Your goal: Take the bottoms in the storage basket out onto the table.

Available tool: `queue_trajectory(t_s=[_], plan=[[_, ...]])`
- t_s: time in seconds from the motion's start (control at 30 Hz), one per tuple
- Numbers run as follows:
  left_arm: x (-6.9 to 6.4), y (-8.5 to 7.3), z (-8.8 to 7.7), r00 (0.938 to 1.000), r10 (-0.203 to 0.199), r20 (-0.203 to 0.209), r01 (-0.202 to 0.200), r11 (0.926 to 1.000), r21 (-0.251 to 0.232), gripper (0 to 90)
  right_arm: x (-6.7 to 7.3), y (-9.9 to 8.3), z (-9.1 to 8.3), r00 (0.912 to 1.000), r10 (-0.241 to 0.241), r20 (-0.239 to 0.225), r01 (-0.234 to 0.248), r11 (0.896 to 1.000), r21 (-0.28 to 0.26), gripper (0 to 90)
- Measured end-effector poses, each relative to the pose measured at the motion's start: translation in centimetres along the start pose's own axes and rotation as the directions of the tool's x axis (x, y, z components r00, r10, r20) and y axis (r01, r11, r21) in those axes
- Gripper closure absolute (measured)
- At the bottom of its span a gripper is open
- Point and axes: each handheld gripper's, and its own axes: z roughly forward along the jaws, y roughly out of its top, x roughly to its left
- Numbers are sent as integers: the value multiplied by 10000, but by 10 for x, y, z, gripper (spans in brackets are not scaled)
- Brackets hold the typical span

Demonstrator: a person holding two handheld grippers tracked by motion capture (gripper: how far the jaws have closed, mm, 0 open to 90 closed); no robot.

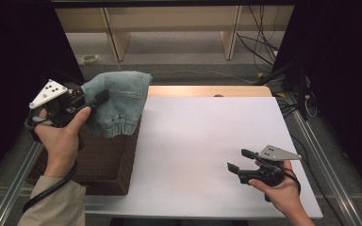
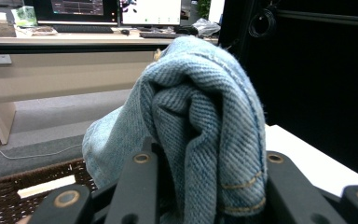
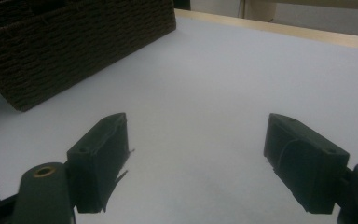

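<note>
On the white rectangular tabletop (image 1: 207,141), a dark brown woven wicker basket (image 1: 108,162) sits at its left edge. Above the basket's far end hangs a bunched, light blue denim garment (image 1: 118,101), lifted clear of the rim and clamped between the jaws of the left tongs (image 1: 96,99), which grip a thick fold of it. Near the tabletop's front right, well apart from the basket, the right tongs (image 1: 238,160) hover with jaws spread wide and nothing between them.
</note>
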Motion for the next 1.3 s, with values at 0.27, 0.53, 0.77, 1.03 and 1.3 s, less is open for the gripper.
queue_trajectory(t_s=[0.27, 0.53, 0.77, 1.03, 1.3], plan=[[-6, 1, 4, 9998, 23, 193, -23, 10000, 1, 703, 0, 0, 0, 10000, -27, 6, 27, 10000, 9, 230], [-11, 0, 7, 9994, 67, 345, -69, 10000, 62, 703, 0, 0, 0, 10000, -27, 4, 27, 10000, 12, 230], [-16, 0, 10, 9987, 105, 495, -110, 9999, 92, 703, 0, 0, 0, 10000, -21, 6, 21, 10000, 25, 231], [-20, 0, 13, 9979, 128, 642, -137, 9998, 141, 703, 0, 0, 0, 10000, -6, -8, 6, 10000, 37, 231], [-25, 0, 17, 9966, 181, 808, -200, 9995, 229, 703, 0, 0, 0, 10000, 5, -5, -5, 10000, 44, 231]])
